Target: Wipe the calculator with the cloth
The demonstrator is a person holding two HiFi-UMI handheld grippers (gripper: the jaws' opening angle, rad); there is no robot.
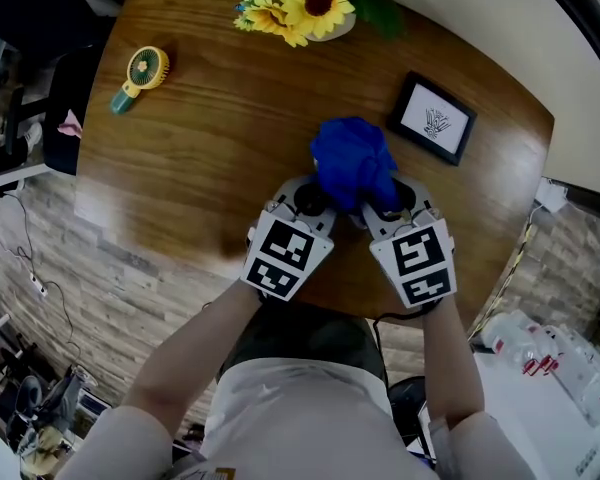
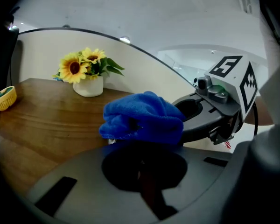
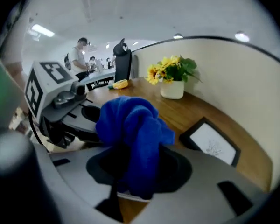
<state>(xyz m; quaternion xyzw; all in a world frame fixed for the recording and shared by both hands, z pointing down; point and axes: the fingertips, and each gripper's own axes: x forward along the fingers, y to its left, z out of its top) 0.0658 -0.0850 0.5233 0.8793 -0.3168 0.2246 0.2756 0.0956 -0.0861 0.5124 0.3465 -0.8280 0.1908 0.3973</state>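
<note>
Fingers of our right gripper [image 3: 137,171] clamp the blue cloth [image 1: 353,161] at the near edge of the worktop [image 1: 210,158]. Our left gripper [image 2: 147,181] has its fingers together.

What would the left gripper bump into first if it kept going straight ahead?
Most likely the blue cloth, bunched right in front of the left gripper and held by the right gripper. Depth is hard to judge, but it looks very close.

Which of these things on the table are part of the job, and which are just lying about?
In use: blue cloth, clamped in the right gripper; left gripper beside it. No calculator shows.
Lying about: sunflowers, hand fan, picture frame.
</note>
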